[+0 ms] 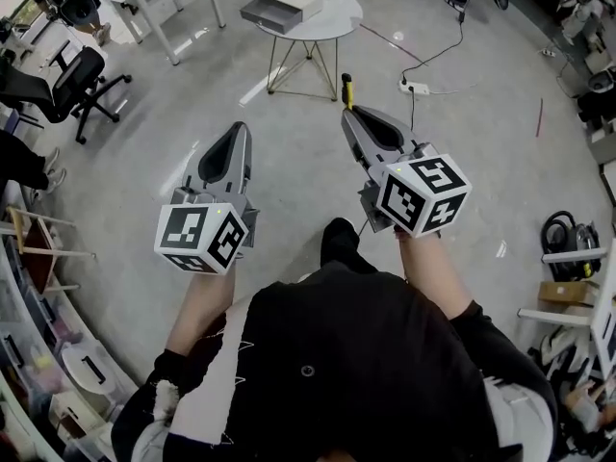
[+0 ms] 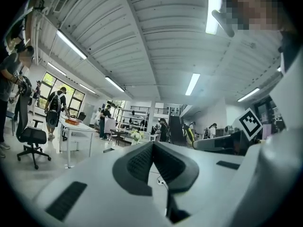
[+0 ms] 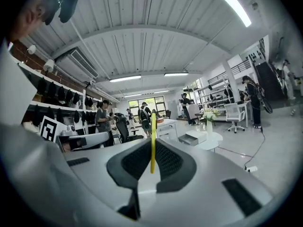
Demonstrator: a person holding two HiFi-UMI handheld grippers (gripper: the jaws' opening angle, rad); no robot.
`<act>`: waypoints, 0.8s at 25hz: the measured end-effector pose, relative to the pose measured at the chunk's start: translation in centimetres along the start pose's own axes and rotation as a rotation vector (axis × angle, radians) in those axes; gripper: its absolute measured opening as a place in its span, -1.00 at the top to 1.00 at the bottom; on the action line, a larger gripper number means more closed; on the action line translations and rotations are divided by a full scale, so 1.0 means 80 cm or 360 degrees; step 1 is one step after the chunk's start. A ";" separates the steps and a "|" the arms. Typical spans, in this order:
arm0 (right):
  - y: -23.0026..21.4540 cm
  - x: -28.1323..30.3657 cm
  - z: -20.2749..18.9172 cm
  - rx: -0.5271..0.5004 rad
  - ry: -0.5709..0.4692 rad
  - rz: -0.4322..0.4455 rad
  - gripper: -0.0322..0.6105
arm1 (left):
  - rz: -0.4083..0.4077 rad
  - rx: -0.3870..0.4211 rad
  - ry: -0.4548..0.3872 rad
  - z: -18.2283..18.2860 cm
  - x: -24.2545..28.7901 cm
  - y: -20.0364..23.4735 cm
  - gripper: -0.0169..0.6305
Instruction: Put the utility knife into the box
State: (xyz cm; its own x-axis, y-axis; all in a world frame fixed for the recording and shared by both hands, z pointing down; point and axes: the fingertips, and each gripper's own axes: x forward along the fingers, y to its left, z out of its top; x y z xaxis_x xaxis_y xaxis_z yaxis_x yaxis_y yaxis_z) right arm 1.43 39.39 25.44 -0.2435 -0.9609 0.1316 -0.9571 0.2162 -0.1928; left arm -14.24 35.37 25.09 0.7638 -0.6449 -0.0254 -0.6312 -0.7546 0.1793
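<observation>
**A:** What does your utility knife look like?

**B:** It's slim and yellow with a dark end. It stands edge-on, pinched between the textured dark pads of your right gripper, up in the air over the floor.

**A:** And your left gripper?

**B:** Its jaws are pressed together on nothing. The flat grey box lies on the round white table, well apart from the knife.

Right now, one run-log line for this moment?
right tongs: shut on utility knife | left tongs: shut, empty | box: on round table ahead
</observation>
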 end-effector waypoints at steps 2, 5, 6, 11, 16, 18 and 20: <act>-0.004 0.014 -0.006 -0.0004 0.0022 0.0010 0.81 | 0.0003 -0.0008 0.0025 -0.008 0.009 0.008 0.91; -0.016 0.038 -0.006 -0.0001 0.0022 0.0027 0.81 | 0.0025 0.0014 0.0048 -0.015 0.027 0.022 0.92; -0.021 0.046 -0.005 0.0000 0.0019 0.0032 0.81 | 0.0034 0.0020 0.0047 -0.015 0.034 0.027 0.91; -0.050 0.091 0.001 0.0016 0.0017 0.0066 0.81 | 0.0059 0.0044 0.0044 -0.011 0.075 0.051 0.91; -0.091 0.140 0.021 0.0003 0.0026 0.0104 0.81 | 0.0120 0.0089 0.0022 0.005 0.135 0.074 0.91; -0.109 0.159 0.030 0.0013 0.0027 0.0112 0.81 | 0.0120 0.0077 0.0013 0.009 0.160 0.080 0.91; -0.128 0.177 0.038 0.0014 0.0034 0.0125 0.81 | 0.0127 0.0073 0.0012 0.013 0.185 0.086 0.91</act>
State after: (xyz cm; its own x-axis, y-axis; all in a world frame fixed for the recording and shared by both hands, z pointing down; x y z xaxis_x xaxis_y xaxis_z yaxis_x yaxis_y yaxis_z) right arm 8.22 23.02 26.28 -0.3210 -0.9372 0.1364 -0.9336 0.2890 -0.2120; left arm -7.44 20.50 24.96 0.7117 -0.7024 -0.0057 -0.6955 -0.7057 0.1352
